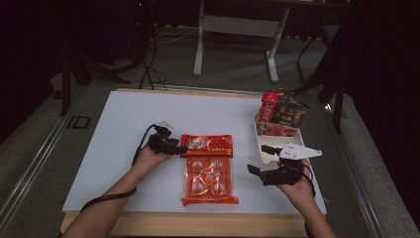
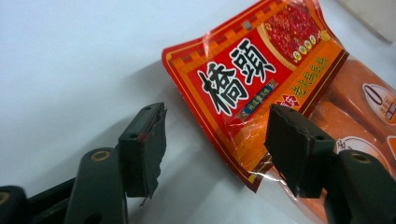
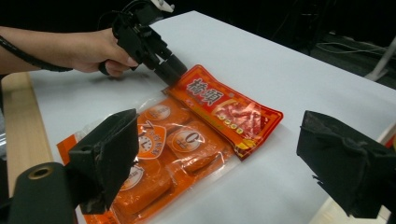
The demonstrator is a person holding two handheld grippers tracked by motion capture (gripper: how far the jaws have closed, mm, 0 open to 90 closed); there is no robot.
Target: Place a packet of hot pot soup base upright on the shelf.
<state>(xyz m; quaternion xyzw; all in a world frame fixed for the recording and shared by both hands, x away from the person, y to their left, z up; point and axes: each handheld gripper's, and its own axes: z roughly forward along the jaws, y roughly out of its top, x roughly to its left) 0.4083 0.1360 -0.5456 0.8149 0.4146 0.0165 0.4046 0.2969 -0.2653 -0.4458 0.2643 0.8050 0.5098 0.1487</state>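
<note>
The left tool (image 1: 179, 147) is at the left end of the red packet (image 1: 207, 145), which lies flat near the middle of the white surface (image 1: 124, 129). In the left gripper view its jaws stand about half open, and the corner of the red packet (image 2: 252, 79) lies between them; the right jaw is over the packet's edge and may touch it, while the left jaw is clearly apart from it, over the bare surface. So the pads do not press the packet. The red packet rests partly on top of a bigger orange pack (image 1: 208, 179), which lies closer to the person. The right tool (image 1: 253, 159) hovers to the right of the orange pack, beside a white tray (image 1: 266, 144) that holds other packets. In the right gripper view its jaws are wide open with nothing between them, and the left tool (image 3: 173, 74) is seen farther off at the red packet (image 3: 226, 109).
</note>
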